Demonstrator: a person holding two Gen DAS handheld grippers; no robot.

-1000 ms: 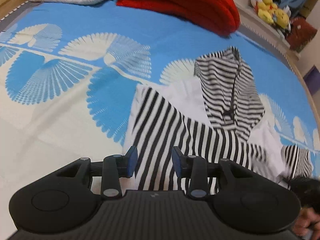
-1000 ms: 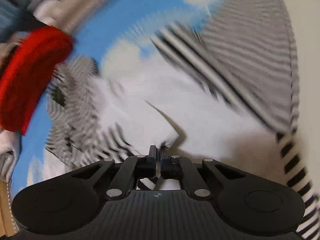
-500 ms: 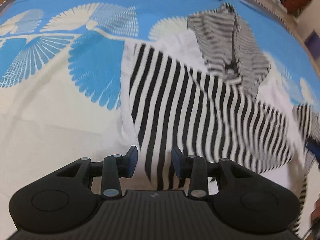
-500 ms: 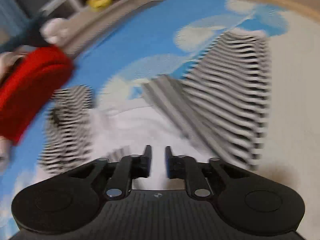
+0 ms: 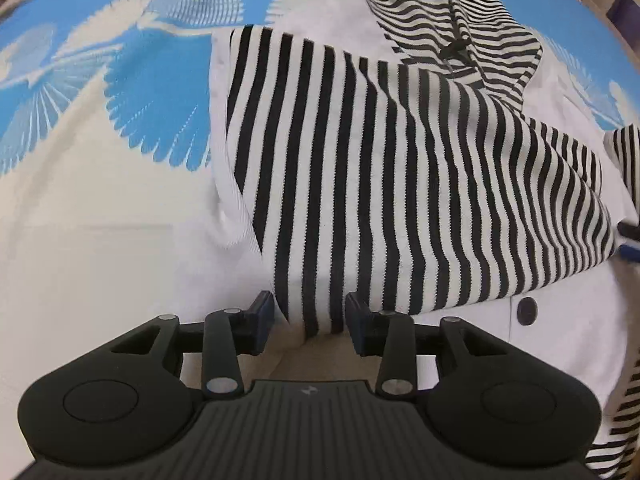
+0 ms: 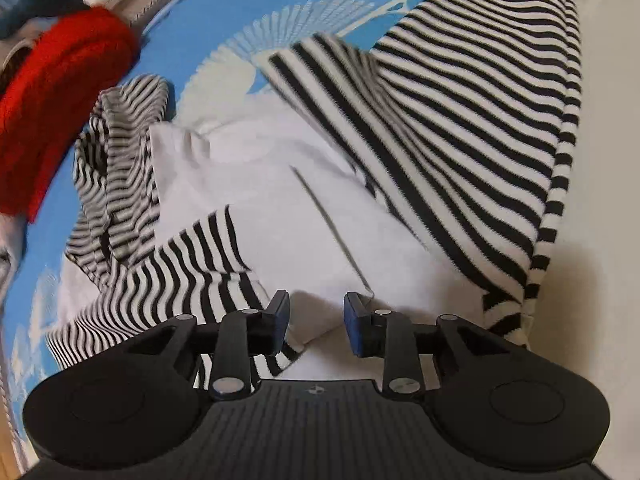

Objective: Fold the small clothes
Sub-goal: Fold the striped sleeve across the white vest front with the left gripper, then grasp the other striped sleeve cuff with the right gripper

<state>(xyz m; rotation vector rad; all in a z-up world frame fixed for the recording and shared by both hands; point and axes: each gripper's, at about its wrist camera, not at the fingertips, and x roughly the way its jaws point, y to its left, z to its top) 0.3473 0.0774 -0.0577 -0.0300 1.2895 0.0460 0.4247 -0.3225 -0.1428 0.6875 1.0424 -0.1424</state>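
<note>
A blue and white patterned bedspread (image 5: 120,208) is seen beneath a black-and-white striped hooded garment (image 5: 400,184), which is spread across it with a striped sleeve folded over its white body (a dark button (image 5: 526,310) shows on the white part). A red folded blanket (image 6: 52,92) is seen at the far edge. The left gripper (image 5: 309,318) is held wide open, the sleeve's lower corner lying between its jaws, ungripped. The right gripper (image 6: 316,320) is likewise parted over the white hem. No legible writing is shown.
</note>
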